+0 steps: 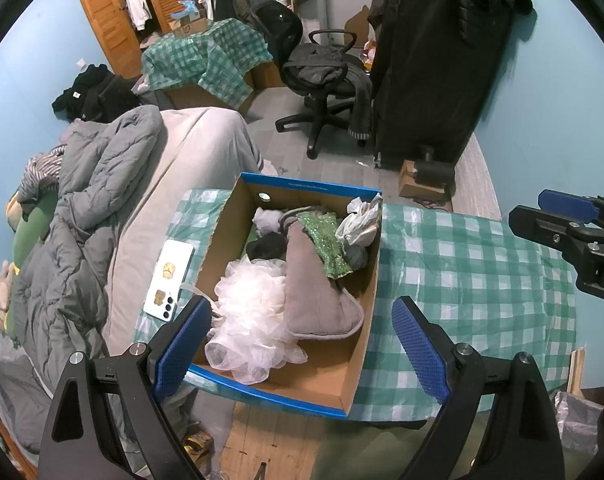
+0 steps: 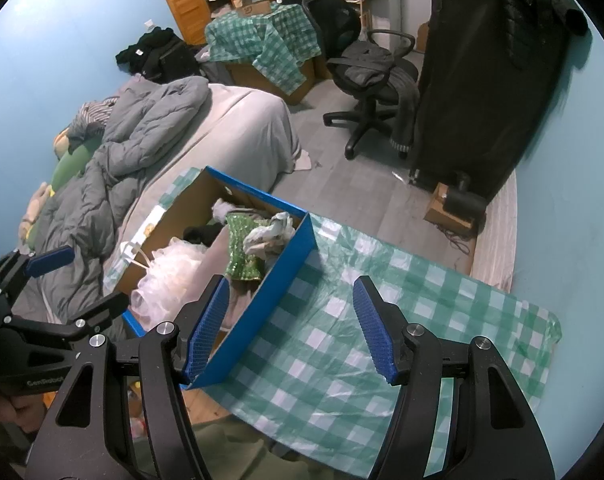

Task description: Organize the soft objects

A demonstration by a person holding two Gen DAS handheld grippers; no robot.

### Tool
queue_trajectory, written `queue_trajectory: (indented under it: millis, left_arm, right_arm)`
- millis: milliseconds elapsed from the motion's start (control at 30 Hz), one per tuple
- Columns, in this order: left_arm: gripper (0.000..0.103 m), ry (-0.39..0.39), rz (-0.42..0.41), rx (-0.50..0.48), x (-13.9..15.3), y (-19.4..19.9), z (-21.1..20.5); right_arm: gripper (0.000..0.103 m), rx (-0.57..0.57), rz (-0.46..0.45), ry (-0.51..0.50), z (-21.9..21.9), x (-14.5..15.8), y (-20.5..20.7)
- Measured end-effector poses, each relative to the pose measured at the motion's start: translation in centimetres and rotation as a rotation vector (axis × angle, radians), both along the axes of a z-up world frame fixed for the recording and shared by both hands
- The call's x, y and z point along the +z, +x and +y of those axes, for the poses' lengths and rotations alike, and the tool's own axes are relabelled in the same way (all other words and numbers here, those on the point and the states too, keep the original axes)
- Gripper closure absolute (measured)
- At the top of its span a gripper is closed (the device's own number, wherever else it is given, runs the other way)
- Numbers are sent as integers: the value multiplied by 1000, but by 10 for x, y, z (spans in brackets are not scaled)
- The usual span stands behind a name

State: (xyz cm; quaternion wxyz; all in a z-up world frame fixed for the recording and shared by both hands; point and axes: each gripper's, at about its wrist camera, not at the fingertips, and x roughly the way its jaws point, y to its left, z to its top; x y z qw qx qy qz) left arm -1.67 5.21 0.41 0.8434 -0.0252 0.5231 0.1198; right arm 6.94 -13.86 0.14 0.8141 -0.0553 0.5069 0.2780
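A blue-rimmed cardboard box stands on a green checked cloth. Inside lie a white mesh pouf, a grey felt piece, a green sequinned cloth, a crumpled plastic bag and dark fabric. My left gripper hovers open over the box's near end, nothing between its blue pads. My right gripper stands open over the box's right wall and the cloth, empty. The right gripper also shows at the right edge of the left wrist view.
A white phone lies on the cloth left of the box, beside a bed with a grey quilt. Beyond stand an office chair, a tall black case and a cloth-covered box.
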Motion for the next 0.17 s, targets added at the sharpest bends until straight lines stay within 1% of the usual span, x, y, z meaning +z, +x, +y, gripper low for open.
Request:
queue_trajectory:
  millis: [167]
  left_arm:
    - [10, 13, -4, 2, 1, -1, 0]
  right_arm:
    - [39, -1, 0, 1, 0, 0, 0]
